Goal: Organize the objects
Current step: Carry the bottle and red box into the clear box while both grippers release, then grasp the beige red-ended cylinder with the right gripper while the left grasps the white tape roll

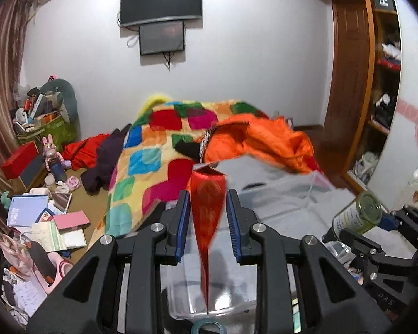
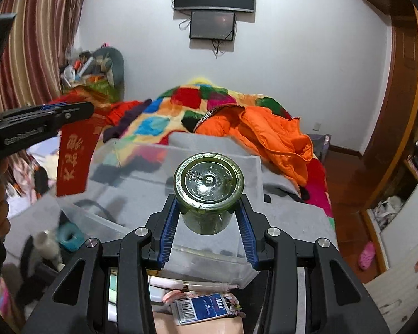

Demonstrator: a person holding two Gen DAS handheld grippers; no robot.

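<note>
the jaws of the left gripper point(image 1: 208, 217) stood a little apart, and whether their pads actually pinched the red envelope point(image 1: 207, 214) between them could not be told: the envelope ran edge-on down the middle of the left view, and in the right view it hung below that gripper at the left edge, gold characters showing (so something held it up, likely a light grip near its top). it was probably kept hanging so it could drop flat into the clear plastic bin point(image 2: 164, 172), which sat on the grey blanket point(image 2: 292, 192) at mid frame, just ahead of both tools.

further right, the right gripper point(image 2: 209, 217) had its jaws pressed against the sides of a green glass jar point(image 2: 208, 188), held lying along the fingers with its base facing the camera, over the bin's near edge. that sideways hold seemed chosen to carry it in low.

behind, the patchwork quilt point(image 2: 186, 105) and orange jacket point(image 2: 267, 136) lay across the bed.
</note>
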